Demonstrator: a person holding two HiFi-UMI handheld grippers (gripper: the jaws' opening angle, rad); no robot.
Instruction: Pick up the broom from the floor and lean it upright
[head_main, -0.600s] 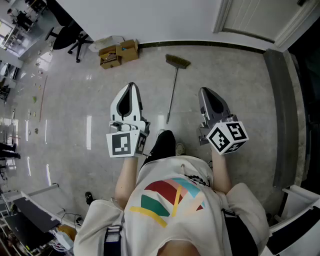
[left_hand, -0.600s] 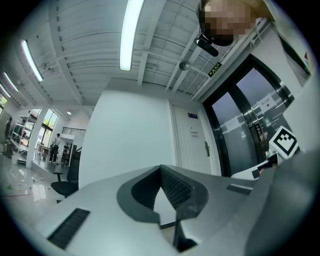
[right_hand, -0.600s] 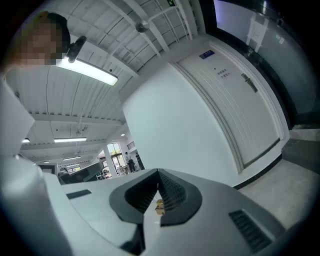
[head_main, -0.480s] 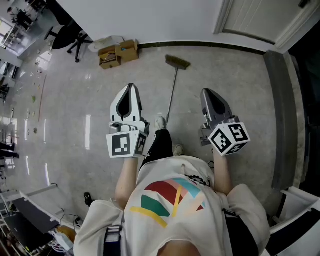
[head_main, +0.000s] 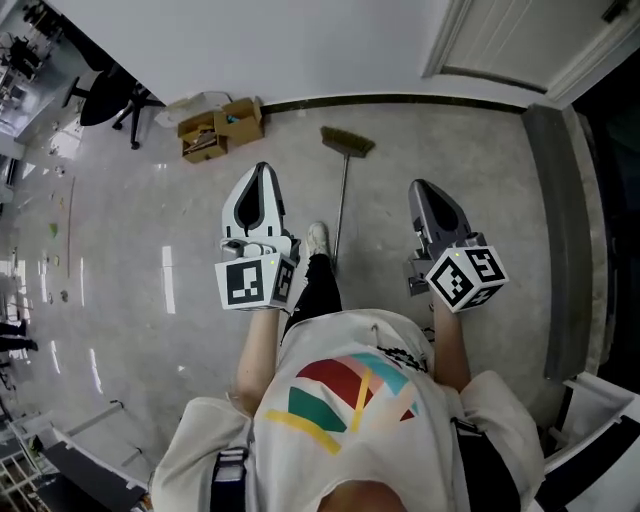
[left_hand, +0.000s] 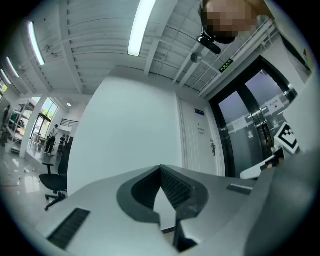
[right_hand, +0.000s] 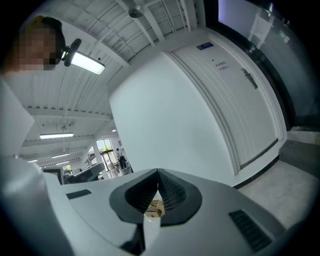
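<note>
Grey floor (head_main: 150, 200): broom (head_main: 343, 190) flat, bristles toward wall.

The floor (head_main: 150, 230) under the left gripper (head_main: 261, 175) and the right gripper (head_main: 422, 190) looks like polished stone, glossy enough to mirror streaks of light out past the left one. The broom (head_main: 342, 190) ahead, between the two, has a thin smooth handle and a rough, strawy bristle head. The cardboard boxes (head_main: 215, 128) beyond the left gripper are plain matt card. Both gripper shells read as matt plastic, and the pads (left_hand: 175, 187) are dark and finely ribbed. The T-shirt (head_main: 350, 400) behind them is soft printed cloth.
</note>
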